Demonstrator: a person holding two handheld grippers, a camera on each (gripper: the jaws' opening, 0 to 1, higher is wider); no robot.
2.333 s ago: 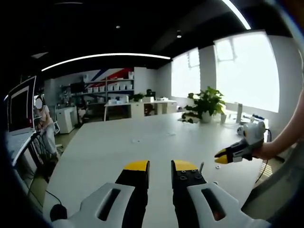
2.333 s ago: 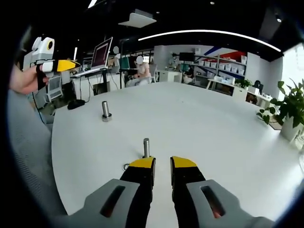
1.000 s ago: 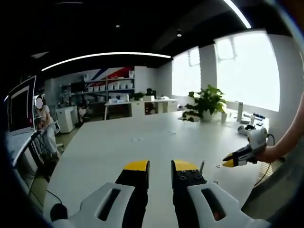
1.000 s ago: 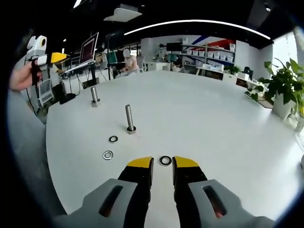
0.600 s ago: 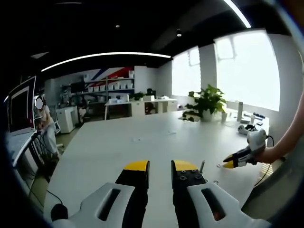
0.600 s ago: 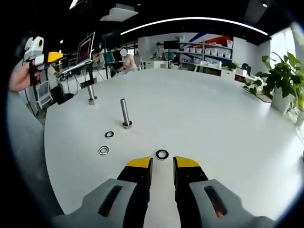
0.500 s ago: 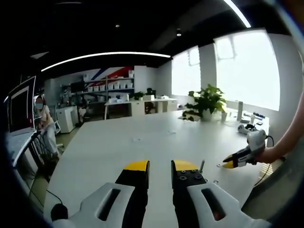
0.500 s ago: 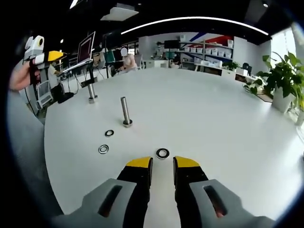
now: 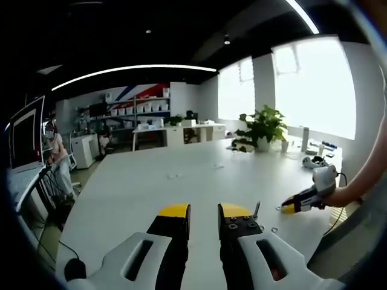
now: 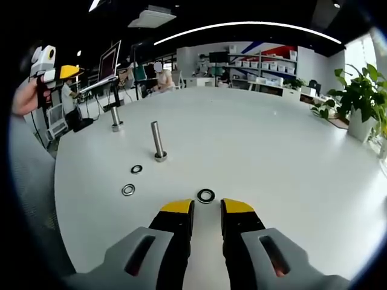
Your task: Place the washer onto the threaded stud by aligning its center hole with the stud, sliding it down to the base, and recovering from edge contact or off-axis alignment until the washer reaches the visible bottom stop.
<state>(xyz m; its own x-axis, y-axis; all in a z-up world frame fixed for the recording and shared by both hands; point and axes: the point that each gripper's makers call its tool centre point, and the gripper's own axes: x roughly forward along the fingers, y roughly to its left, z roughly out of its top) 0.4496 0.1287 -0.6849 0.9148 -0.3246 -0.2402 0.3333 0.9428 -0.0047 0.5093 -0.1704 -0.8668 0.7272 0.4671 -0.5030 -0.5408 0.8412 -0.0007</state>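
In the right gripper view a dark metal washer [image 10: 205,196] lies flat on the white table [image 10: 284,181], just beyond my right gripper [image 10: 207,209], whose yellow-tipped jaws stand open with nothing between them. Two more washers [image 10: 136,169] [image 10: 128,190] lie to the left. A threaded stud [image 10: 158,140] stands upright past them, and a second stud [image 10: 115,118] stands farther back. My left gripper [image 9: 204,211] is open and empty above the table; a stud tip [image 9: 257,209] peeks past its right jaw. The right gripper [image 9: 297,204] is low over the table at the right.
A hand holds the left gripper [image 10: 59,72] high at the upper left. A potted plant [image 10: 363,96] stands at the table's far right edge. Desks, monitors, cables and a seated person [image 10: 162,77] lie beyond the table's far left side.
The right gripper pulled back from the stud and dropped toward the table, bringing three washers into its view; one now lies just ahead of its jaws. The left gripper has barely moved.
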